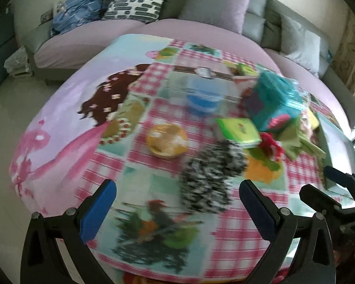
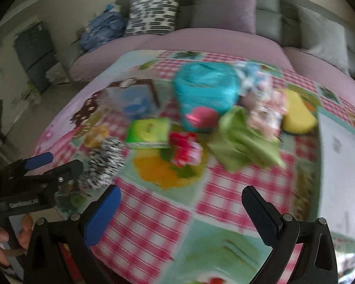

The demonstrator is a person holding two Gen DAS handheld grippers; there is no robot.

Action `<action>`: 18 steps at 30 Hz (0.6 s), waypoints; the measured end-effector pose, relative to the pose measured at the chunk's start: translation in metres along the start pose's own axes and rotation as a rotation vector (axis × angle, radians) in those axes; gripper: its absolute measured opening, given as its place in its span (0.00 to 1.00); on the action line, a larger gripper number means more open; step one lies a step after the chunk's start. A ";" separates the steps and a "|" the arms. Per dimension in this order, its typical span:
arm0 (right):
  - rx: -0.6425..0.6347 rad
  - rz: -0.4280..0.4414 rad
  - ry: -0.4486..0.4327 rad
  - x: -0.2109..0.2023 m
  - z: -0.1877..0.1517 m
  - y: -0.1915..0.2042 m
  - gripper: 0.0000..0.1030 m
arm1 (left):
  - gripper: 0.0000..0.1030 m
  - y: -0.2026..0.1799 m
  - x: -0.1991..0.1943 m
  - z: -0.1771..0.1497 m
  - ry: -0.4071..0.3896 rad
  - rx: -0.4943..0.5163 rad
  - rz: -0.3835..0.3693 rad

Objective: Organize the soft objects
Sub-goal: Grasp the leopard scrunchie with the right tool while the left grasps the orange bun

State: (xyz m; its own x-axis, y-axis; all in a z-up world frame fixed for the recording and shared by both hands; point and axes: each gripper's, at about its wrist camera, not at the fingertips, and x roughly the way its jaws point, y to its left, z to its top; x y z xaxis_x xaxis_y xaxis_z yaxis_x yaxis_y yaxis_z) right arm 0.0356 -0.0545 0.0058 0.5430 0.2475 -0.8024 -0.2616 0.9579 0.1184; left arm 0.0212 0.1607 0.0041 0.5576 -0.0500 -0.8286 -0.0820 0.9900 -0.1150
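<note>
Nearest the lens in each wrist view are the blue-padded jaws. The left gripper (image 1: 177,208) and the right gripper (image 2: 179,215) both stand wide apart with nothing between them, above the checked cloth (image 2: 224,198) that covers the surface.

The soft things lie in the middle and upper right of both frames. The black-and-white fuzzy piece (image 1: 210,175) is closest to the left gripper. Behind it are a green packet (image 1: 239,130), a red and pink tuft (image 2: 184,149), a crumpled green cloth (image 2: 241,144) and a teal bundle (image 2: 206,92). A yellow sponge-like block (image 2: 298,113) sits at the right.

These all look light and limp. They will probably sag and slide on the smooth cloth, so a pinch on a bunched fold or thick middle should hold better than an edge. The packet looks slick.

Motion blur smears everything. I cannot tell what the orange round item (image 1: 166,140) or the pale pink heap beside the sponge is. A clear box with blue inside (image 1: 201,97) is hard to read. A white tray (image 2: 343,161) is cut off at the right edge.
</note>
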 end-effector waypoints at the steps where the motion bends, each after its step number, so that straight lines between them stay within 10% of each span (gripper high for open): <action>1: -0.015 0.018 0.001 0.004 0.004 0.009 1.00 | 1.00 0.007 0.001 0.002 0.002 -0.004 0.013; 18: -0.192 0.131 0.098 0.072 0.032 0.108 1.00 | 1.00 0.069 0.031 0.022 0.046 -0.101 -0.008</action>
State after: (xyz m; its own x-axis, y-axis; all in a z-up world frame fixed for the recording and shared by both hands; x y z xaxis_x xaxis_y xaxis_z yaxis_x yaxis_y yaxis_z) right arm 0.0719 0.0710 -0.0206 0.4174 0.3436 -0.8413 -0.4764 0.8711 0.1194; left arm 0.0510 0.2301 -0.0174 0.5207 -0.0665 -0.8511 -0.1613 0.9714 -0.1746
